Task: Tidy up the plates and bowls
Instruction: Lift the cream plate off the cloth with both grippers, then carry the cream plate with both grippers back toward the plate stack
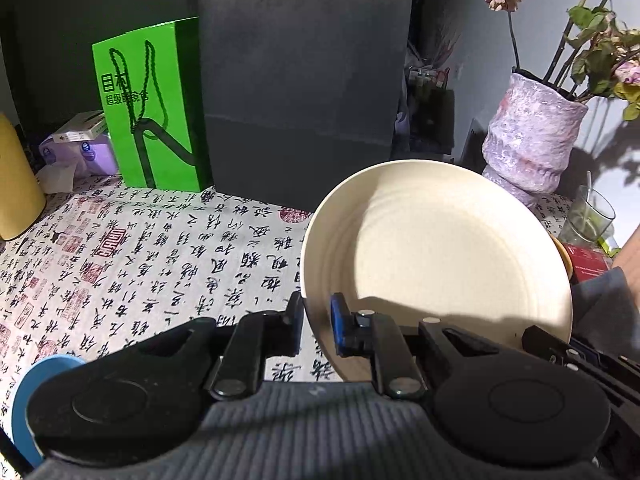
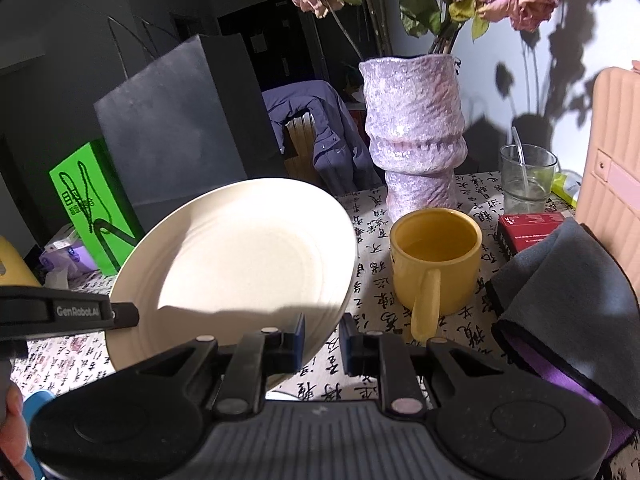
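Note:
A cream plate [image 1: 432, 248] hangs tilted above the patterned tablecloth [image 1: 140, 264], held from both sides. My left gripper [image 1: 316, 322] is shut on its near left rim, with the blue pads pinching the edge. In the right wrist view the same cream plate [image 2: 240, 264] fills the left middle, and my right gripper [image 2: 323, 340] is shut on its near right rim. A blue plate [image 1: 24, 400] lies low at the left edge, mostly hidden behind the gripper body.
A yellow mug [image 2: 436, 256], purple vase [image 2: 416, 132], glass with a spoon [image 2: 526, 176], red box [image 2: 532, 228] and grey cloth [image 2: 568, 300] crowd the right. Behind stand a green bag [image 1: 148, 108] and black bag [image 1: 304, 88]. A yellow container [image 1: 16, 184] stands far left.

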`<state>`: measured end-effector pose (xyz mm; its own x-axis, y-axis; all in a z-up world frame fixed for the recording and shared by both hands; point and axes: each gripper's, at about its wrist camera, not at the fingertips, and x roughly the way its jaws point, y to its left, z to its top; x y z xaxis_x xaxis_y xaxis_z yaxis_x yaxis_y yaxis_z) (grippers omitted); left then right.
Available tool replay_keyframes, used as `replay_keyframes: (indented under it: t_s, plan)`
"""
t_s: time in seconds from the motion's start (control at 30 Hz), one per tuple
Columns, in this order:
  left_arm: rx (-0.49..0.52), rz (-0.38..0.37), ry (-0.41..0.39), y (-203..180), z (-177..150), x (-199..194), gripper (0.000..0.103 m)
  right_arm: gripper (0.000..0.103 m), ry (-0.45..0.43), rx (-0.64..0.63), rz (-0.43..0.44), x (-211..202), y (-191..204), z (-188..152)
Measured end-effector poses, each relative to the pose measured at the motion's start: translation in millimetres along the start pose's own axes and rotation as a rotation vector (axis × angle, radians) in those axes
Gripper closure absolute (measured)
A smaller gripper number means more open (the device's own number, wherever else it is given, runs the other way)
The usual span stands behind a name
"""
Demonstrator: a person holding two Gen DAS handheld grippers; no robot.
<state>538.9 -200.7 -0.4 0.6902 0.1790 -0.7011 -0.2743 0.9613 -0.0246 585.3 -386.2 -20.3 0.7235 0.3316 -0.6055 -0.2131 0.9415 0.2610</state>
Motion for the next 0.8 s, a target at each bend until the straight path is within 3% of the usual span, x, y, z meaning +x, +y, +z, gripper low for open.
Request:
replay_keyframes:
  t_s: [0.8]
  plan:
    - [-0.035, -0.056, -0.045, 40.6, -53.3, -93.9, 0.088, 0.085, -0.044, -0.010, -0.001, -92.7, 29.8, -46.2]
